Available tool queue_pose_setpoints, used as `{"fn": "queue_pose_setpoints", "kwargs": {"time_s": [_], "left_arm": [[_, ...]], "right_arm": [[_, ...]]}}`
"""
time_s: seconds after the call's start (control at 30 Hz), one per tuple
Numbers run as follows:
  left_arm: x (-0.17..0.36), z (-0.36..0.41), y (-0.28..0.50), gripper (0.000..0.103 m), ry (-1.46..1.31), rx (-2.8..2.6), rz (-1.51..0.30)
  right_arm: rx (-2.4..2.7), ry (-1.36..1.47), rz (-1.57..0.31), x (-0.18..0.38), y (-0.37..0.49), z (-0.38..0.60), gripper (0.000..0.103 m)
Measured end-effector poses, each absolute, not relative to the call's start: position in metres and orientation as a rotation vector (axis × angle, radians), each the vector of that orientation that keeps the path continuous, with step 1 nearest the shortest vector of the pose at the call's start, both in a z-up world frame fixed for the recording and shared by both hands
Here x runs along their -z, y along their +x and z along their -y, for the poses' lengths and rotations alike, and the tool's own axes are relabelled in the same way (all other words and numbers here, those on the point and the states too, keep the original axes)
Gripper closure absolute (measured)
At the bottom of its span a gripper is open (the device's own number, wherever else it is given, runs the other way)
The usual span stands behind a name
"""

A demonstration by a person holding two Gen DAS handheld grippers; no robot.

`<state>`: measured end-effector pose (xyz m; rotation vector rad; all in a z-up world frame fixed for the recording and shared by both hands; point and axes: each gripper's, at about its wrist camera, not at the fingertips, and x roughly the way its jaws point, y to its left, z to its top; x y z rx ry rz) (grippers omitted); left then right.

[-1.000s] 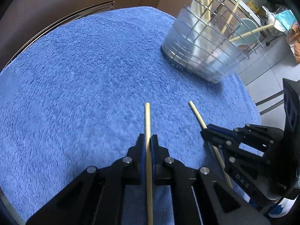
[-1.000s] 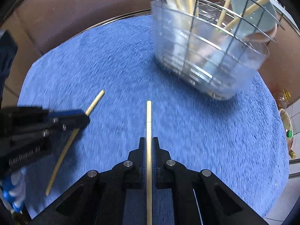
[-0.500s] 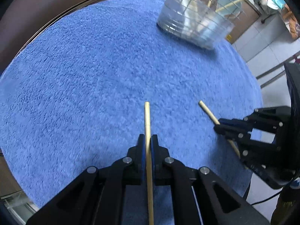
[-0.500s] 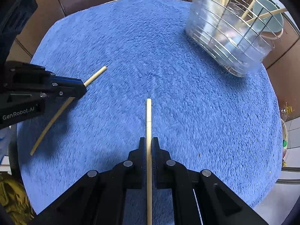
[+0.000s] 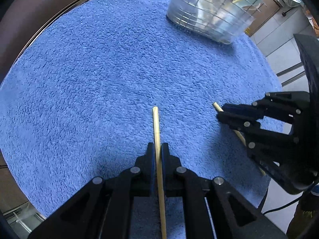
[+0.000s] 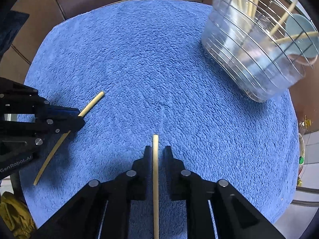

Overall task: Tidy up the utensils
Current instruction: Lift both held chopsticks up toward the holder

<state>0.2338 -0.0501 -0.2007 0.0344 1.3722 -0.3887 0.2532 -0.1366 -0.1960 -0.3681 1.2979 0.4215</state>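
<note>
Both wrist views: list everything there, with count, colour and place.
towel: one, blue, spread under everything.
utensil holder: one, clear tub in wire basket, far right of the towel.
stored chopsticks: several, pale wood, standing in the holder.
spoon: one, pale blue, in the holder.
left chopstick: one, pale wood, clamped in the left gripper.
right chopstick: one, pale wood, between the right gripper's parted fingers.
left gripper: one, black, shut.
right gripper: one, black, open.
</note>
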Motion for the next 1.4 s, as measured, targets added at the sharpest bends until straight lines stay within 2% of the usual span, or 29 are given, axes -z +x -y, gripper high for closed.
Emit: {"fn": "queue_pose_setpoints", "kwargs": {"time_s": [0.27,0.57,0.7,0.8,1.03,1.23,1.4], "left_arm": [[0.195,0.049,0.214,0.098,0.019,0.334,-1.251],[0.140,0.031,0.173,0.098,-0.154,0.324,-0.968],[0.135,0.024,0.166,0.098,-0.180,0.310,-0.960],[0.135,0.025,0.164,0.098,-0.196,0.298,-0.969],[0.139,0.018,0.165,0.098,-0.219,0.269,-0.991],[0.142,0.021,0.170,0.098,-0.232,0.258,-0.987],[0.143,0.017,0.172,0.098,-0.249,0.247,-0.981]], "right_arm": [[-0.475,-0.291,-1.194,0.164,0.215,0.150,0.097],[-0.537,-0.201,-1.055,0.124,0.171,0.173,0.098],[-0.528,-0.185,-1.088,0.130,0.179,0.177,0.097],[-0.515,-0.210,-1.144,0.149,0.199,0.177,0.091],[-0.463,-0.319,-1.269,0.192,0.231,0.155,0.091],[-0.475,-0.366,-1.239,0.190,0.230,0.145,0.094],[-0.515,-0.271,-1.181,0.176,0.226,0.164,0.097]]}}
